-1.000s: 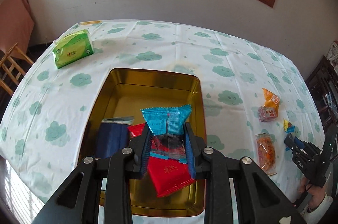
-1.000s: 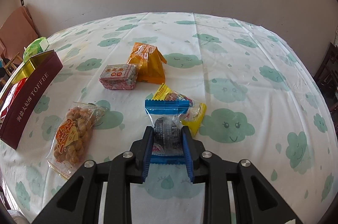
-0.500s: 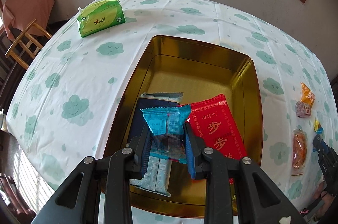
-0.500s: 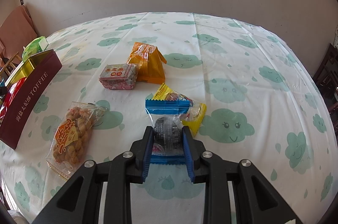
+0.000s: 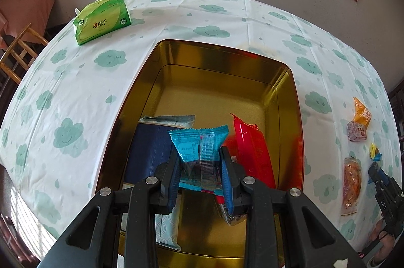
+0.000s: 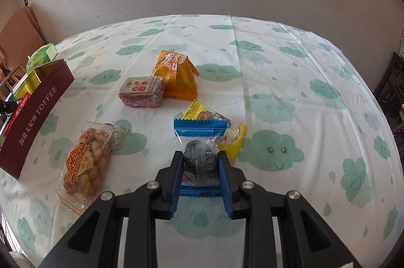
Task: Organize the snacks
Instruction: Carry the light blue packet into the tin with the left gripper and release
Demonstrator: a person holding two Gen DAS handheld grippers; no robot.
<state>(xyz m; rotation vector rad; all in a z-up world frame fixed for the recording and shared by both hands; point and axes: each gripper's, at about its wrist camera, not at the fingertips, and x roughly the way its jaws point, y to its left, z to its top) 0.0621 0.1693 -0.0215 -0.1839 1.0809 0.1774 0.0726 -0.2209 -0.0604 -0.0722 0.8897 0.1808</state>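
Observation:
My left gripper [image 5: 200, 162] is shut on a light blue snack packet [image 5: 199, 146] and holds it above the open gold tin [image 5: 219, 50]. In the tin lie a dark blue packet [image 5: 149, 151] and a red packet [image 5: 250, 149]. My right gripper [image 6: 200, 162] is shut on a blue-edged clear packet [image 6: 199, 139] that rests on the tablecloth. Beside it lie a yellow packet [image 6: 232, 139], an orange bag [image 6: 176, 76], a pink-wrapped block [image 6: 141, 91] and a bag of fried twists [image 6: 85, 162].
A green tissue pack [image 5: 101, 19] lies at the table's far left. The tin's maroon TOFFEE wall [image 6: 38, 114] stands left in the right wrist view. A wooden chair [image 5: 17, 53] stands off the table's left edge. A wall with a window is behind.
My left gripper with the light blue packet has shifted over the tin, now above the gap between the dark blue and red packets. The right gripper has stayed still.

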